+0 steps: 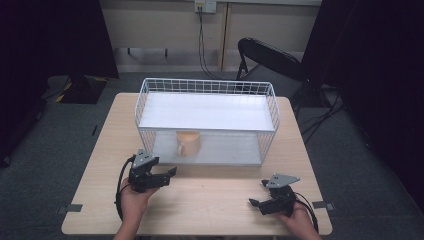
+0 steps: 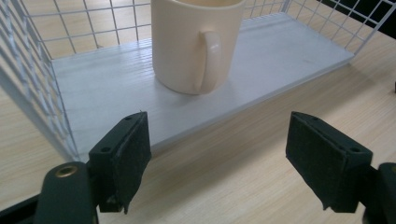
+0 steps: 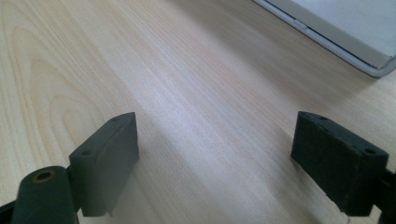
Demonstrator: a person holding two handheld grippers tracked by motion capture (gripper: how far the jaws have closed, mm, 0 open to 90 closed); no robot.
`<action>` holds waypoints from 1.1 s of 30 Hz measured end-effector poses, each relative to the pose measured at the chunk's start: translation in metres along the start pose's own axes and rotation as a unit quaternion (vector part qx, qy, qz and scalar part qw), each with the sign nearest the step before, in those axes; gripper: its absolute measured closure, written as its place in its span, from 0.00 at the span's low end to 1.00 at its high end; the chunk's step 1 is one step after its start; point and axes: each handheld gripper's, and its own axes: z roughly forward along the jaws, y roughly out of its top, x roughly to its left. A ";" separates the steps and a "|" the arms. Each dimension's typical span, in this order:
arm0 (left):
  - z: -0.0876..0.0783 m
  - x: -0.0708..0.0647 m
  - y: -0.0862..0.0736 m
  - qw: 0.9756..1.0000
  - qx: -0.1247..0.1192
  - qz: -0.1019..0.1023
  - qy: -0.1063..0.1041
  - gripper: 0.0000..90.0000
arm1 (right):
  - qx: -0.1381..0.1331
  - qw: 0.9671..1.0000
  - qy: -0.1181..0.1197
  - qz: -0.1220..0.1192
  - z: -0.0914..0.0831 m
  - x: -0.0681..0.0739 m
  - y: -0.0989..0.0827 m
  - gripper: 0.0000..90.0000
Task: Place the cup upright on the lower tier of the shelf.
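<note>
A person sits at a wooden table (image 1: 200,200) holding 2 grippers. The left gripper (image 1: 167,175), at lower left of the high view, has its jaws spread wide and holds nothing. It points toward a cream mug (image 1: 188,143) just left of centre in the frame. The mug stands upright on the lower shelf of a white wire rack (image 1: 145,95), under the upper shelf. In the left gripper view the mug (image 2: 196,44) is at top centre, handle facing the camera, a short way beyond the jaws and untouched.

The right gripper (image 1: 260,196), at lower right of the high view, is also spread wide and holds nothing. In the right gripper view only a rack corner (image 3: 373,65) appears at upper right.

This looks like the approach step, before any grasp. The next move likely calls for sliding the left gripper forward under the upper shelf until the jaws straddle the mug or its handle, then closing.

Count: 1 mug, 1 rack with 2 shelves, 2 grippers, 1 table, 1 black chair (image 1: 265,57) at upper right.
</note>
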 end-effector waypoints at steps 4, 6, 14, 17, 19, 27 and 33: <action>-0.006 0.003 -0.003 1.000 0.006 0.001 -0.006 0.24 | 0.000 1.000 0.000 0.000 0.000 0.000 0.000 0.16; -0.008 0.004 -0.004 1.000 0.004 -0.002 -0.006 0.24 | 0.000 1.000 0.000 0.000 0.000 0.000 0.000 0.16; -0.021 0.013 -0.008 1.000 0.010 0.003 -0.006 0.24 | 0.000 1.000 0.000 0.000 0.000 0.000 0.000 0.16; -0.025 0.015 -0.010 1.000 0.013 0.004 -0.004 0.24 | 0.000 1.000 0.000 0.000 0.000 0.000 0.000 0.16; -0.028 0.017 -0.012 1.000 0.014 0.006 -0.002 0.24 | 0.000 1.000 0.000 0.000 0.000 0.000 0.000 0.16; -0.040 0.026 -0.021 1.000 0.019 0.001 0.004 0.24 | 0.000 1.000 0.001 0.000 0.000 0.000 0.000 0.16; -0.047 0.033 -0.027 1.000 0.021 0.001 0.003 0.24 | 0.000 1.000 0.000 0.000 0.000 0.000 0.000 0.16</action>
